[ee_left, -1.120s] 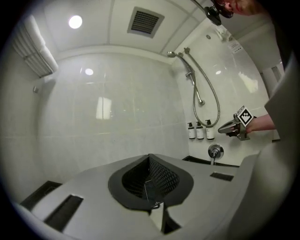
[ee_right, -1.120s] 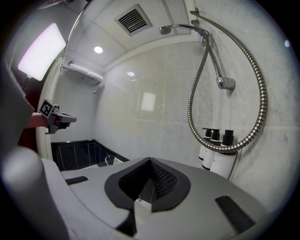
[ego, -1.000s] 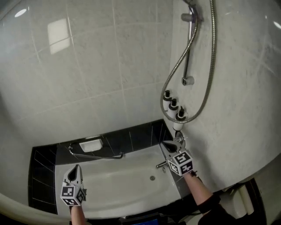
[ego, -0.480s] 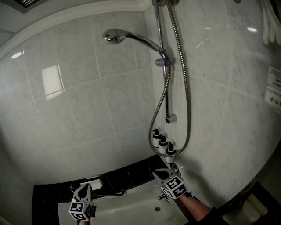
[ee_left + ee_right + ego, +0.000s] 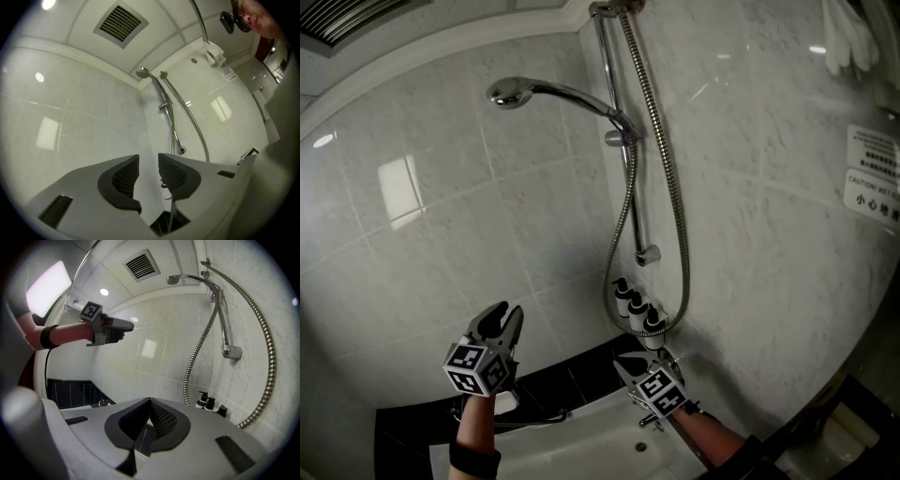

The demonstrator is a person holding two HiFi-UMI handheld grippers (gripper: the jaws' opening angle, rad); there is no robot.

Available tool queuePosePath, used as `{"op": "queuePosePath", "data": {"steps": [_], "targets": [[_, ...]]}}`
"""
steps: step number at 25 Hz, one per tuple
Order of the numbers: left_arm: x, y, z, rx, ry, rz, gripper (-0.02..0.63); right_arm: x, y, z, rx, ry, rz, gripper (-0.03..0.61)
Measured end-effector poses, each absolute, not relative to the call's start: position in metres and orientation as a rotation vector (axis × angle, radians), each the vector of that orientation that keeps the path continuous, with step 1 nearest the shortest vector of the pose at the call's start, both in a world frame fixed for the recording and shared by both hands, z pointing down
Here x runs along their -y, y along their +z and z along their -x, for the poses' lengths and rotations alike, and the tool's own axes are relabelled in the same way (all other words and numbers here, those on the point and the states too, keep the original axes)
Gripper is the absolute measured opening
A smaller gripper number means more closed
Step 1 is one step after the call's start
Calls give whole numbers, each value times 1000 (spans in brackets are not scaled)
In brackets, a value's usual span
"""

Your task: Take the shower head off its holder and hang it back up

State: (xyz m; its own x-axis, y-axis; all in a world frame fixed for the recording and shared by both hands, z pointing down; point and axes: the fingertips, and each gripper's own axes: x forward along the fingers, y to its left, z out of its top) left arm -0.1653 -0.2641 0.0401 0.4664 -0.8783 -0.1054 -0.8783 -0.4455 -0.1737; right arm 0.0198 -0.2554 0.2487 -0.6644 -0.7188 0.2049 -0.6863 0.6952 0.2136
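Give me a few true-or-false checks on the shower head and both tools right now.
1. The shower head sits in its holder on the rail. True.
2. The left tool is clamped on the shower head. False: it is below it, jaws opening, nothing between them.
3. The right tool is shut and empty. True.
4. The pump bottles lie on their sides. False: they stand upright by the wall, below the rail.

The chrome shower head (image 5: pixel 511 93) hangs in its holder (image 5: pixel 623 128) — high on the rail (image 5: pixel 635 202) (hose (image 5: pixel 680 234) looping below).
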Motion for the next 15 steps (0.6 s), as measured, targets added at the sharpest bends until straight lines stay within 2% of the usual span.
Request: {"op": "queuePosePath", "data": {"steps": [2, 9, 15], "targets": [[279, 12, 140, -1460, 43, 2564, 171, 256, 247, -20, 2625, -177, -1113, 15], [321, -78, 72, -1333, 125, 2601, 282, 264, 209, -17, 2653, -194, -1095, 15], [341, -142, 24, -1263, 121, 2562, 287, 306, 149, -43, 2712, -163, -1183, 15]]}}
